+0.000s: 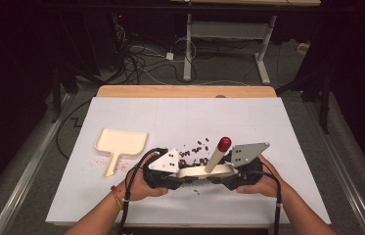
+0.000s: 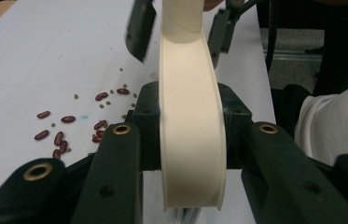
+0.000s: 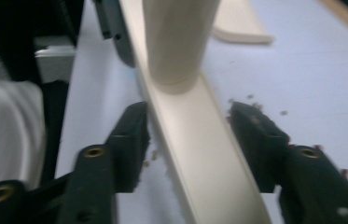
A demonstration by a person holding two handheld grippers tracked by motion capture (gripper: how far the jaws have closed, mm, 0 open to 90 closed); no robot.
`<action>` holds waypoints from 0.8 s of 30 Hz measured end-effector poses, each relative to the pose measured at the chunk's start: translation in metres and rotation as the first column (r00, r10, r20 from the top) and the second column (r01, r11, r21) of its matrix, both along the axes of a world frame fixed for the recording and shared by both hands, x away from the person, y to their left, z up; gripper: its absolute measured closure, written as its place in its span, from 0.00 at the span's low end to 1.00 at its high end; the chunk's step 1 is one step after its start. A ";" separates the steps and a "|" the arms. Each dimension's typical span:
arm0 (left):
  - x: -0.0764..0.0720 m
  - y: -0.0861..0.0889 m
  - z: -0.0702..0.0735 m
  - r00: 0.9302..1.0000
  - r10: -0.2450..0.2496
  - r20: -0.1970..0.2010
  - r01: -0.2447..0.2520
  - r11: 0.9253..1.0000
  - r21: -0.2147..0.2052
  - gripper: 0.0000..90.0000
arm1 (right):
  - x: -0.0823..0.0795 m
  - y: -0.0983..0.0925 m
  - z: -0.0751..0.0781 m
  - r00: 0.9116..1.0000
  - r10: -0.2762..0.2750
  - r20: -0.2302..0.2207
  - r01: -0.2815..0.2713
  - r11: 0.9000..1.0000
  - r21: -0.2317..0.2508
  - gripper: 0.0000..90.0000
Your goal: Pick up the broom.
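Left of both grippers, well apart from them, a cream dustpan (image 1: 120, 142) lies flat on the white table (image 1: 268, 127), handle toward the person, faint red specks beside it. The left gripper (image 1: 182, 172) is clamped on one end of the cream hand brush (image 1: 204, 171); in the left gripper view its pads press both sides of the brush's curved back (image 2: 192, 121), bristles hanging below. The brush's long axis runs across the table from one gripper straight to the other, level, with its red-capped handle (image 1: 217, 154) rising tilted from the middle. Just beyond the brush, on the far side from the person, red kidney beans (image 1: 197, 152) and small green bits lie scattered, touching nothing. The right gripper (image 1: 229, 174) straddles the other end: in the right gripper view its jaws stand apart on either side of the brush back (image 3: 199, 140), gaps visible, not pressing, so the left one alone carries the brush. Judgement: sweeping is next; the beans lie ahead of the bristles and the dustpan further left, so the left hand is nearer the pan, and the sweep likely has to run leftward.
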State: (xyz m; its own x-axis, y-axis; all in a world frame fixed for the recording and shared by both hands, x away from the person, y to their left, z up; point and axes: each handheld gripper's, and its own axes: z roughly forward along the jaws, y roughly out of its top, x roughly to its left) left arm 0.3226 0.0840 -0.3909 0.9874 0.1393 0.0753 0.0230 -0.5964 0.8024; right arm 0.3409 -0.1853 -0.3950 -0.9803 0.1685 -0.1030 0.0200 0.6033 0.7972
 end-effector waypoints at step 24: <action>-0.011 0.088 -0.024 0.852 0.483 0.202 -0.483 0.874 -0.049 0.25 | 0.017 -0.021 0.014 0.974 -0.226 0.013 0.226 0.974 -0.003 0.75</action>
